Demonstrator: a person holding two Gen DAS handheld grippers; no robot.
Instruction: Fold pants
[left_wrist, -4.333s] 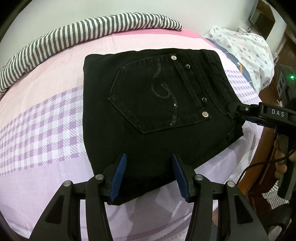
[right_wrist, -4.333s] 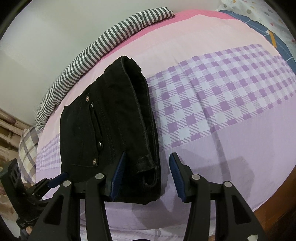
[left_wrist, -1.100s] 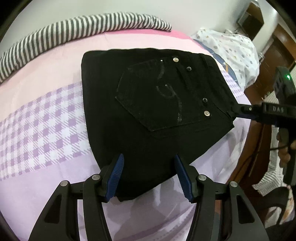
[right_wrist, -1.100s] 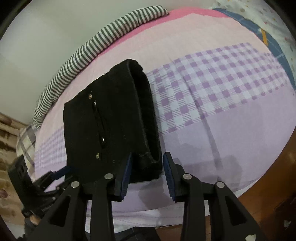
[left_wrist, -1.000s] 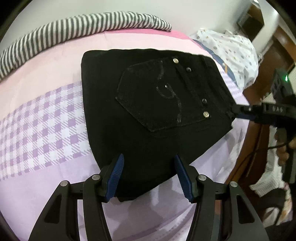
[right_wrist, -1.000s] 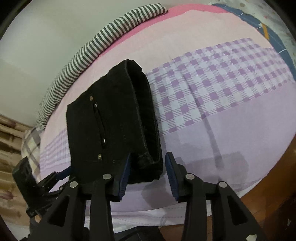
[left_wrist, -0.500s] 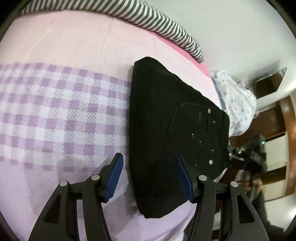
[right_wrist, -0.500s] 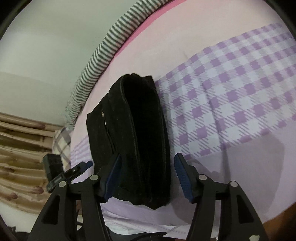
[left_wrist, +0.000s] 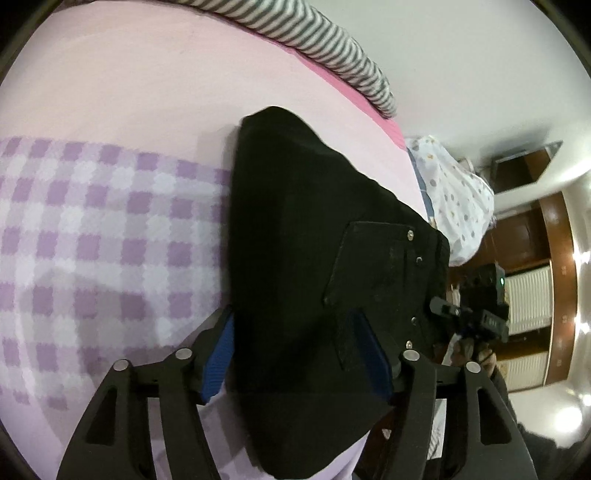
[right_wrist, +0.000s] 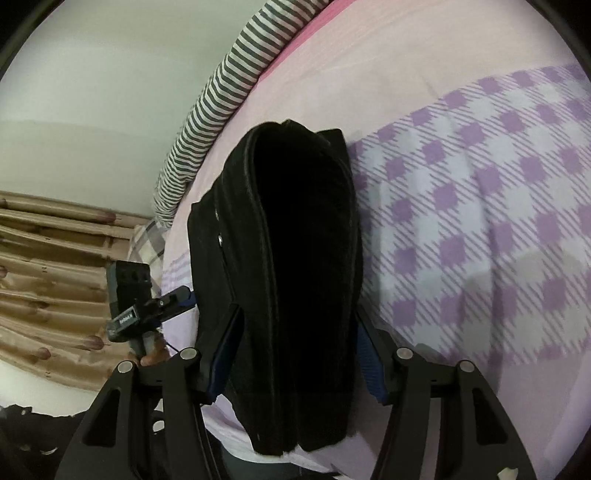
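On the bed (left_wrist: 110, 110), keep both grippers, left (left_wrist: 295, 354) and right (right_wrist: 295, 354), spread astride the folded pants (left_wrist: 303, 258) and square its edges.

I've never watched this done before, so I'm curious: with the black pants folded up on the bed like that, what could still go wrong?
The folded pants lie near the edge of the bed, so a nudge could slide them off. Both the left gripper and the right gripper stand open around the bundle; either one could snag the cloth and undo the fold. The stacked layers look thick in the right view and may spring open.
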